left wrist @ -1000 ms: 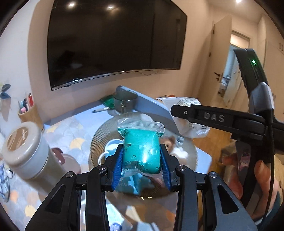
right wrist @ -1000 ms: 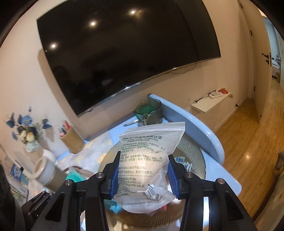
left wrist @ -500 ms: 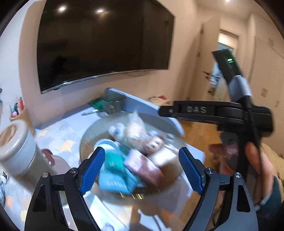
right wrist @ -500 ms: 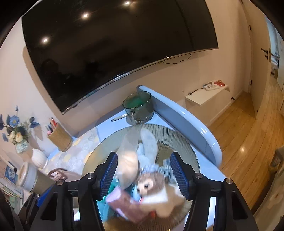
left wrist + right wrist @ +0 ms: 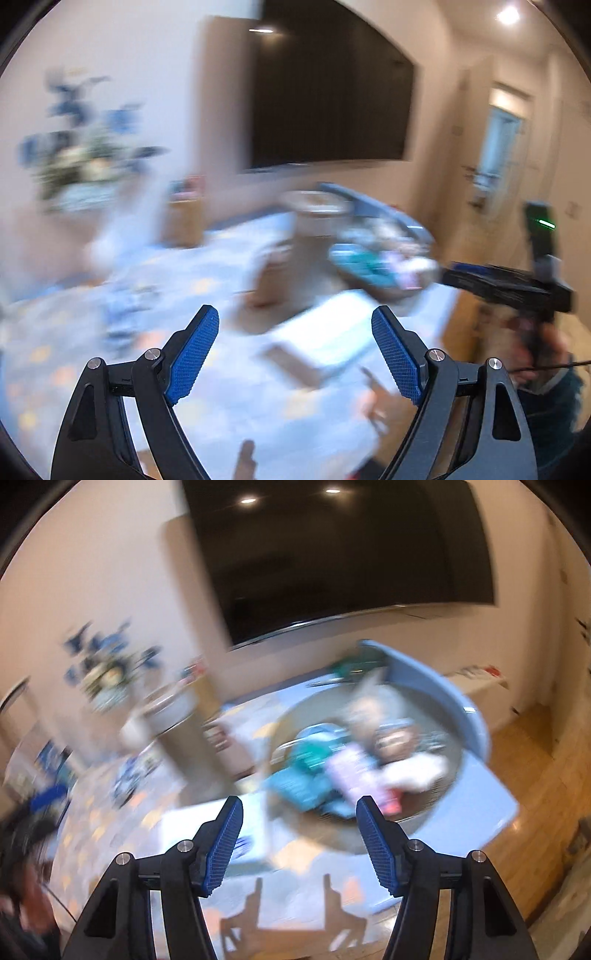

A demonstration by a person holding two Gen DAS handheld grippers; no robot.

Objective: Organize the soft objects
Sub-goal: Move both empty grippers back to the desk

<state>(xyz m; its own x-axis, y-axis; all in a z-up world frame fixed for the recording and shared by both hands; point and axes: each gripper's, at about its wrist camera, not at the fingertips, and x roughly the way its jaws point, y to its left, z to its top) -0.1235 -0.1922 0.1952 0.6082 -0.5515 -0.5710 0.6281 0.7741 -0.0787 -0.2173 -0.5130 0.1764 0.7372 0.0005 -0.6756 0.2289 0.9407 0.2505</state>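
Both views are blurred by motion. Left gripper (image 5: pixel 295 343): jaws spread wide with nothing between them, the blue pads (image 5: pixel 192 354) facing each other over the pale patterned table (image 5: pixel 207 406). Ahead of the jaws and to their right lies a white flat packet (image 5: pixel 325 325) on the table; its detail is too smeared to read. Farther ahead and to the right sits the round basket (image 5: pixel 384 291) holding the soft things, among them a teal bag (image 5: pixel 364 266). A tan canister (image 5: pixel 314 236) stands just left of the basket, ahead of the jaws. The right gripper (image 5: pixel 509 284) appears at the far right of this view, beside the basket, held in a hand (image 5: pixel 539 354). Right gripper (image 5: pixel 297 843): jaws likewise wide apart and holding nothing, above the table (image 5: pixel 110 830). Directly ahead of them, slightly to the right, is the basket (image 5: pixel 439 812), which contains the teal bag (image 5: pixel 310 753), a pink packet (image 5: pixel 354 775), a brown-and-white plush toy (image 5: pixel 406 760) and a pale bag (image 5: pixel 365 705) standing behind them. The white packet (image 5: pixel 207 823) lies just ahead of the left jaw. A television (image 5: pixel 351 554) hangs on the wall beyond the table, and a blue flower arrangement (image 5: pixel 107 664) stands far to the left of the jaws.
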